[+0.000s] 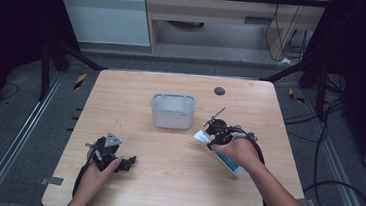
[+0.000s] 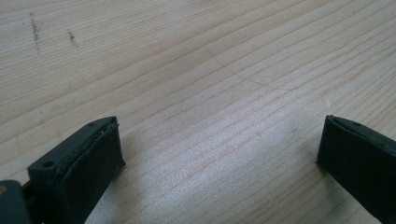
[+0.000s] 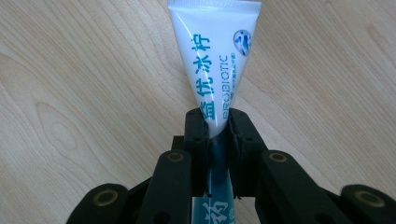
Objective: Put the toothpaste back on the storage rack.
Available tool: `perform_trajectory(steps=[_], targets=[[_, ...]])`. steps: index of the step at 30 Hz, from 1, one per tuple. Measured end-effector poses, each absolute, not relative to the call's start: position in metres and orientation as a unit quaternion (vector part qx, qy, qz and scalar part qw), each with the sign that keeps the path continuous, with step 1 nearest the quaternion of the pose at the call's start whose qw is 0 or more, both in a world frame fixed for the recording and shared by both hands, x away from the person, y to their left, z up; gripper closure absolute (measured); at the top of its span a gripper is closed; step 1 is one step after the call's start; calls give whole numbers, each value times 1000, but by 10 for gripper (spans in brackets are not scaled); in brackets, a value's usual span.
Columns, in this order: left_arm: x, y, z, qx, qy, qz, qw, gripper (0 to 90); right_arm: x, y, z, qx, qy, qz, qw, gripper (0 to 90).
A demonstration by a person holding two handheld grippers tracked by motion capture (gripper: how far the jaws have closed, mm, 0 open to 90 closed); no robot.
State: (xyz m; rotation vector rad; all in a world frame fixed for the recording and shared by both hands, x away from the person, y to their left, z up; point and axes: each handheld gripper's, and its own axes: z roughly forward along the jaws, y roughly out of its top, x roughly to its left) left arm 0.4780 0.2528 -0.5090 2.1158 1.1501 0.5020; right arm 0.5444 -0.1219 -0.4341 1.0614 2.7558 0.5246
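Observation:
A white toothpaste tube (image 1: 219,153) with teal print lies on the wooden table (image 1: 172,202) at the right. My right gripper (image 1: 211,141) is shut on the toothpaste tube (image 3: 211,70), whose flat crimped end points away from the camera; the jaws pinch it near its middle. A hand covers part of the tube in the high view. My left gripper (image 1: 129,163) rests low over the table at the front left, held by the other hand. In the left gripper view its fingers (image 2: 91,156) stand wide apart with only bare wood between them.
A grey rectangular bin (image 1: 172,110) stands at the table's middle, toward the back. A small dark round disc (image 1: 219,90) lies near the far edge. Black frame legs and cables surround the table on the floor.

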Motion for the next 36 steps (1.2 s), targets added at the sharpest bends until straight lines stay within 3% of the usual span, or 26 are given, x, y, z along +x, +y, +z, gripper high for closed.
perform_trajectory(steps=[11,36], targets=[[478,253,-509,810,441,192,334,0,548,-125,-423,355,914,179,76,796],[478,253,-509,810,441,192,335,0,558,-122,-357,356,886,269,126,798]])
